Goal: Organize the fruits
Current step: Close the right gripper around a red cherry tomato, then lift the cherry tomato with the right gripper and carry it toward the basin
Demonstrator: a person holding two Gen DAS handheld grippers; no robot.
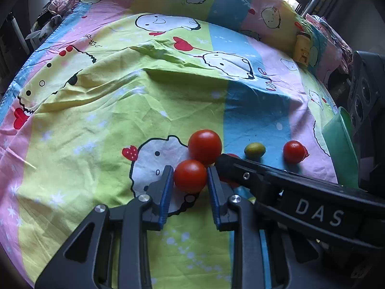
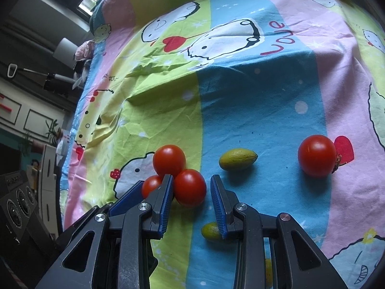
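Red tomatoes and small green fruits lie on a cartoon-print bedsheet. In the left wrist view my left gripper (image 1: pixel 190 175) is shut on a small red tomato (image 1: pixel 190 176), which touches a bigger tomato (image 1: pixel 205 146) behind it. My right gripper (image 2: pixel 191 185) is open around another tomato (image 2: pixel 190 187); its left finger touches the fruit, its right finger stands apart. That gripper's body crosses the left wrist view (image 1: pixel 276 183). A green fruit (image 2: pixel 237 159) and a lone tomato (image 2: pixel 317 155) lie to the right. Another green fruit (image 2: pixel 210 231) is partly hidden under the right finger.
A green plastic container (image 1: pixel 339 144) stands at the bed's right edge beside a black speaker (image 1: pixel 363 91). A yellow toy cup (image 1: pixel 302 48) rests by the pillow at the back. The sheet is wrinkled in the middle. Clothes are heaped at the bed's far left corner (image 1: pixel 60 7).
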